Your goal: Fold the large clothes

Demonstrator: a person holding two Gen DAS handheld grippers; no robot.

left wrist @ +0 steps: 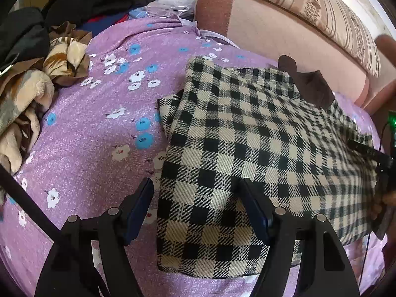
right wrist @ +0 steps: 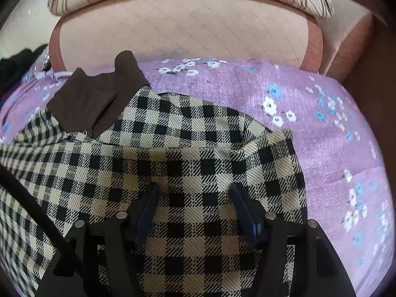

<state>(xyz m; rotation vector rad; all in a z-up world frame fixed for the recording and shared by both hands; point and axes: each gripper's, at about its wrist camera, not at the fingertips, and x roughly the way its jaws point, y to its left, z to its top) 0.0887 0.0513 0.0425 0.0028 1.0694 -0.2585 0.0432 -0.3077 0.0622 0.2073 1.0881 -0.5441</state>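
On purple bedsheet [left wrist: 99, 133]: one checked coat [left wrist: 247, 148]; left gripper [left wrist: 195, 203], right gripper [right wrist: 195, 198] both wide, empty.

Soft, even daylight fills both views, with faint shadows only under the checked garment [left wrist: 247, 148]. Fisheye distortion bends the bed [right wrist: 334, 136] outward and blackens the corners. The garment's right side in the left view smears with motion blur.

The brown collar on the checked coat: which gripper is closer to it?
Right, probably. The right gripper hovers over the checked coat below the brown collar; the left gripper sits at the coat's far end.
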